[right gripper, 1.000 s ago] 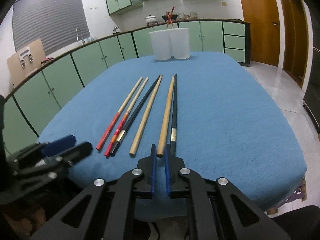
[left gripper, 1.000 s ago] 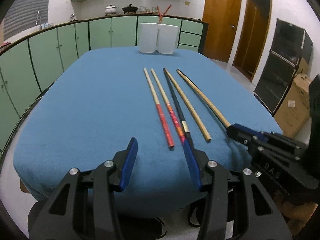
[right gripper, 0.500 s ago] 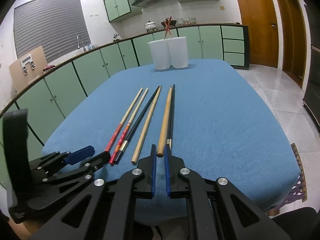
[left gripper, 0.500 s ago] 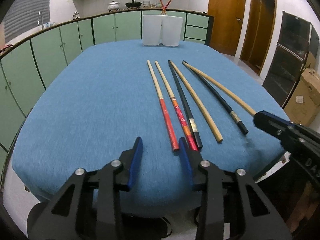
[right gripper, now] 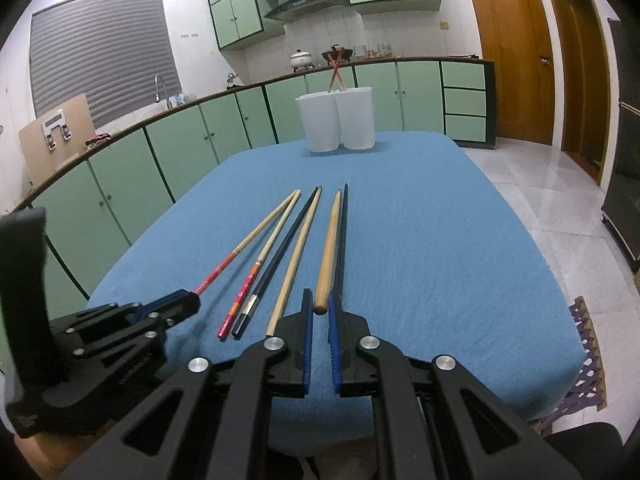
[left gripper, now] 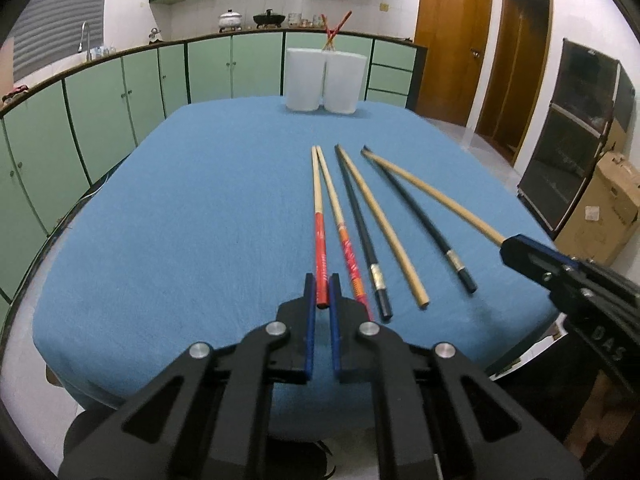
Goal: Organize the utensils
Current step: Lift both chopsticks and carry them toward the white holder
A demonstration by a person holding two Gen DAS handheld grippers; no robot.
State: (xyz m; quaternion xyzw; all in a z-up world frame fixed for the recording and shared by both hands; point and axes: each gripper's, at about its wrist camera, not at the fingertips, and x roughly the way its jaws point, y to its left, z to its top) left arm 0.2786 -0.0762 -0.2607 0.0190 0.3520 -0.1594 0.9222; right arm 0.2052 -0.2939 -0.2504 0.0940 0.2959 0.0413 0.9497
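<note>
Left hand-held gripper (left gripper: 321, 294) angled down, clamping red chopstick (left gripper: 320, 240).

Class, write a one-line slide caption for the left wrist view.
Left tongs shut on a red-handled chopstick beside five others on the blue tablecloth.
</note>
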